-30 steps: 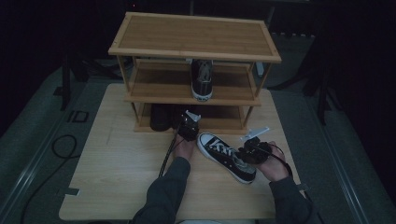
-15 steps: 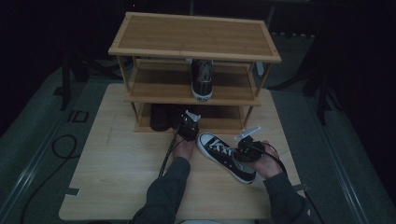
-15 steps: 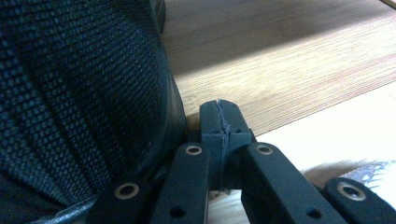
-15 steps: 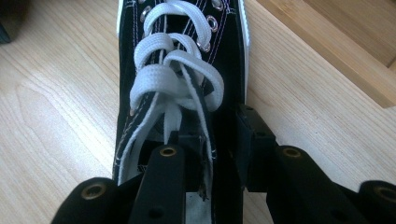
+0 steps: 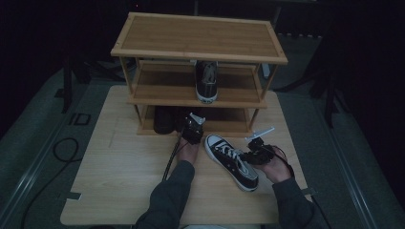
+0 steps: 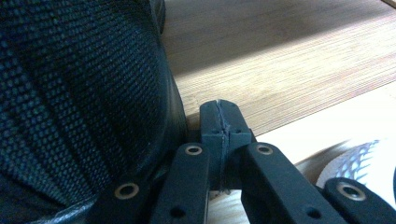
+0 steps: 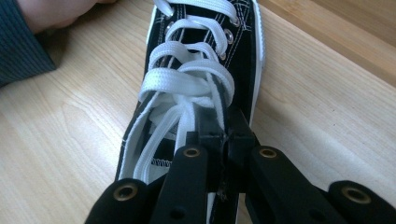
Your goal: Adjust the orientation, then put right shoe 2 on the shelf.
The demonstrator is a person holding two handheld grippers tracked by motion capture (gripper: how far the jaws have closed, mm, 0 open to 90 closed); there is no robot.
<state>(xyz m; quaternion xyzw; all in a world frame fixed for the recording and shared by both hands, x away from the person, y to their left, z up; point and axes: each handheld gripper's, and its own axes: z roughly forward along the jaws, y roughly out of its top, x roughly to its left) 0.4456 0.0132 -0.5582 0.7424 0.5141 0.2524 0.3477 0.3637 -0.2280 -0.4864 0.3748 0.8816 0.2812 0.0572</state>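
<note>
A black canvas sneaker [image 5: 231, 160] with white laces lies on the wooden table [image 5: 119, 181], toe toward the rack. My right gripper [image 5: 251, 155] sits at its right side by the ankle opening. In the right gripper view its jaws [image 7: 226, 135] have just been closing and now pinch the black canvas edge of the sneaker [image 7: 196, 60] beside the laces. My left gripper [image 5: 191, 129] reaches into the rack's bottom shelf. In the left gripper view it [image 6: 219, 121] is shut on nothing, its tips against the side of a black mesh shoe [image 6: 70, 93].
A three-tier wooden shoe rack [image 5: 200, 33] stands at the back of the table. A dark sneaker [image 5: 207, 81] sits on its middle shelf, heel toward me. A dark shoe [image 5: 163, 119] sits on the bottom shelf. Black cables trail from both grippers.
My right gripper has edged left onto the sneaker's opening. The left gripper and the sneaker have stayed in place.
</note>
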